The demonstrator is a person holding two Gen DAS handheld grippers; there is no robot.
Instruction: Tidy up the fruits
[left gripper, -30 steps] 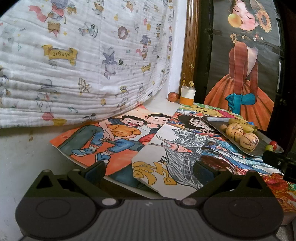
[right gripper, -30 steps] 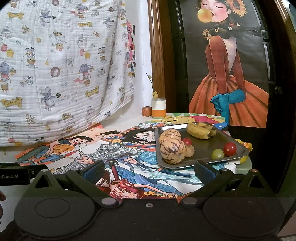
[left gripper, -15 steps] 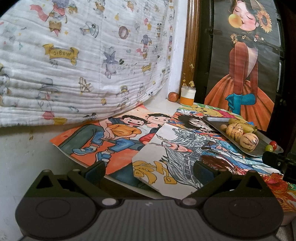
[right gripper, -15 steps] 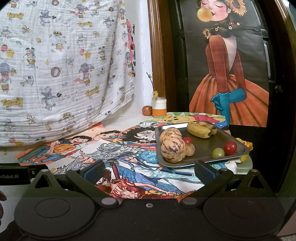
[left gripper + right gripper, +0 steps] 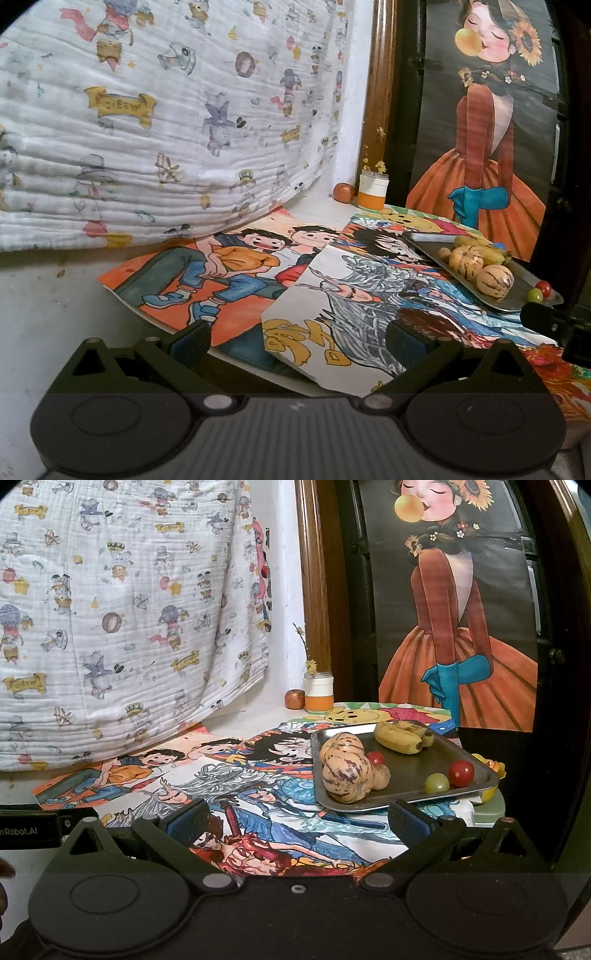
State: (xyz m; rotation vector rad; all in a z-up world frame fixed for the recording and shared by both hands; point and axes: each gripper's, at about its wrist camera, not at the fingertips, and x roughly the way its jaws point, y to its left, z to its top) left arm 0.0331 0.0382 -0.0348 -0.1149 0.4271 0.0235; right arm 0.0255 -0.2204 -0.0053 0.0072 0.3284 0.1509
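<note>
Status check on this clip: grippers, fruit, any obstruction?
Left gripper open, empty. Right gripper open, empty, facing the tray. Melons, bananas, tomatoes, grape on tray, untouched. Nothing in the way.

Cartoon-print blanket [image 5: 122, 620], painted posters [image 5: 258, 794], small jar [image 5: 318, 698], girl poster [image 5: 458, 627]

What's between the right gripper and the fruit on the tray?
Nothing visible. The right gripper is open and empty, and only flat drawings lie between it and the metal tray. The nearest fruit, a striped melon, sits at the tray's near edge.
</note>
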